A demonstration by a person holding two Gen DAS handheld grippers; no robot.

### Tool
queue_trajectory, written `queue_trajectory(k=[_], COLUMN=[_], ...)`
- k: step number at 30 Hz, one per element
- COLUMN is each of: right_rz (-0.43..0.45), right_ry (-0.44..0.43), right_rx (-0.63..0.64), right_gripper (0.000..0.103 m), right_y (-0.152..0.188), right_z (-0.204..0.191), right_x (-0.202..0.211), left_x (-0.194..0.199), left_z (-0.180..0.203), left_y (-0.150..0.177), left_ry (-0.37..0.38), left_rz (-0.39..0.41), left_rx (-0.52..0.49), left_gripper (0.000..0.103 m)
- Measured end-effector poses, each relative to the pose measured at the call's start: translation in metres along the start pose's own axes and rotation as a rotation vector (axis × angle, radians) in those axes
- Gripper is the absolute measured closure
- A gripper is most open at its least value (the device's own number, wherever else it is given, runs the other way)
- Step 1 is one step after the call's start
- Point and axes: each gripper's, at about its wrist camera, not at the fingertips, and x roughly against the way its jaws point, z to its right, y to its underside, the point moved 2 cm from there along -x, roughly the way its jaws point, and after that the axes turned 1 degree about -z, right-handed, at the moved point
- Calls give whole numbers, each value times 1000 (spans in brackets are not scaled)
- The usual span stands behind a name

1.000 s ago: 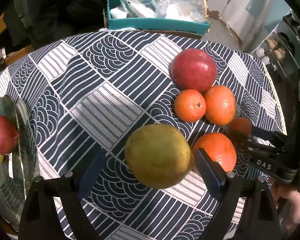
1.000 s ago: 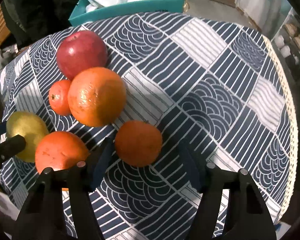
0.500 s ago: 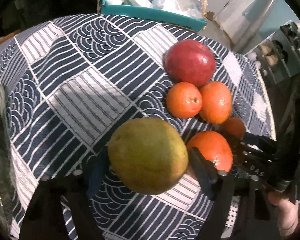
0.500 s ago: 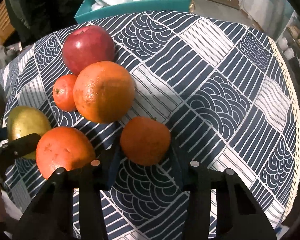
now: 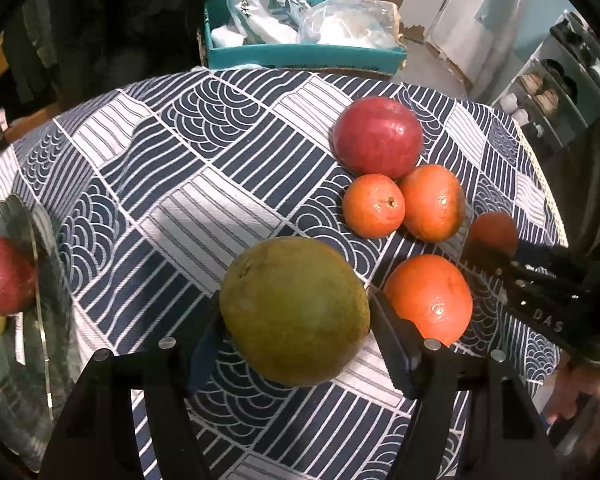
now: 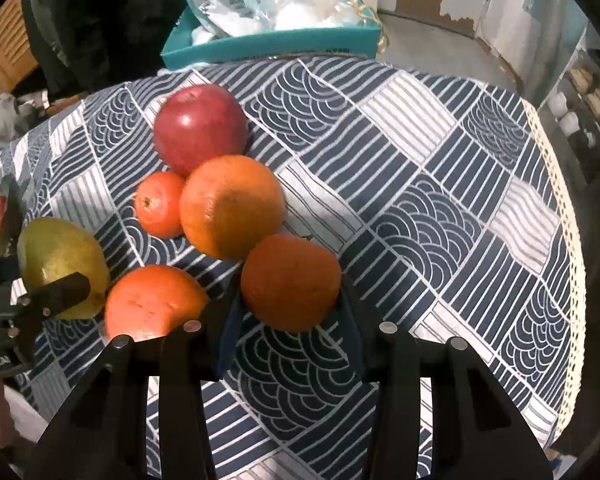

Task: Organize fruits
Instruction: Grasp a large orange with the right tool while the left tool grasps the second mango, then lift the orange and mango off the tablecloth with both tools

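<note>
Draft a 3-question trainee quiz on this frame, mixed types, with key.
1. True or false: the left tongs are closed on the green-yellow pear.
2. Which fruit sits between the fingers of the right tongs? A) red apple B) orange C) pear
3. Fill in: the glass plate at the left edge already holds a red ____.

Key: 1 true. 2 B: the orange is gripped on both sides, while the red apple lies farther back on the patterned tablecloth. 3 apple: a second apple lies on the plate.
</note>
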Motion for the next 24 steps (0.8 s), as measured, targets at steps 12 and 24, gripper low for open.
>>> queue_trajectory(k=[12, 24], right_rz=[75, 172], right_ry=[-11, -18], right_rx=[37, 74], right_gripper=[60, 60], right_y=[-5, -11], right_z=[-23, -44], right_x=[30, 81], left_x=[30, 67], left_z=[0, -10], left_y=[5, 3], left_ry=[-28, -45], left_rz=[60, 127], left_rx=[-35, -27], left_gripper=[31, 31])
